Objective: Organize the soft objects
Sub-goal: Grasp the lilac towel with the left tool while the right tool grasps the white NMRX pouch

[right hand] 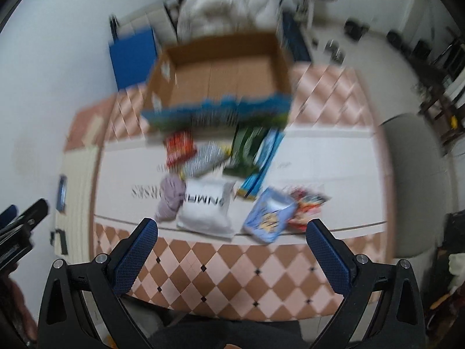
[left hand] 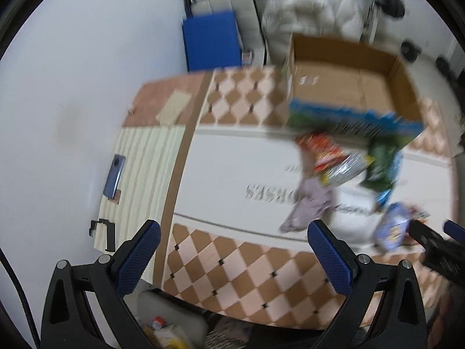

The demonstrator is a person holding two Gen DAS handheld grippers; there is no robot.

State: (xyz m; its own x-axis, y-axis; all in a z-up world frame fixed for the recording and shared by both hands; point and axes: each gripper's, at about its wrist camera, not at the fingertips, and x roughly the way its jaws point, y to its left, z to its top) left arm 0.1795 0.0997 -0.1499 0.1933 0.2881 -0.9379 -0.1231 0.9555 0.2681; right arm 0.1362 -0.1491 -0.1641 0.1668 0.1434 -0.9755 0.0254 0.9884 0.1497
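Observation:
A pile of soft packets lies on the table in front of an open cardboard box (right hand: pixel 223 78): a white bag with dark lettering (right hand: pixel 206 206), a lilac cloth (right hand: pixel 171 196), a red snack bag (right hand: pixel 178 147), a silver packet (right hand: pixel 205 157), a green packet (right hand: pixel 245 151) and a blue packet (right hand: pixel 268 215). My right gripper (right hand: pixel 232 232) is open and empty, above the table's near edge, short of the pile. My left gripper (left hand: pixel 234 234) is open and empty, left of the pile; the lilac cloth (left hand: pixel 309 203) lies just beyond its right finger. Both views are blurred.
The table (right hand: pixel 232 267) has a checkered cloth with a white centre. A phone (left hand: pixel 114 176) lies at its left edge. A blue panel (left hand: pixel 212 40) and a white cushioned chair (left hand: pixel 314 8) stand behind the box (left hand: pixel 348 87). A grey chair (right hand: pixel 412 186) is at the right.

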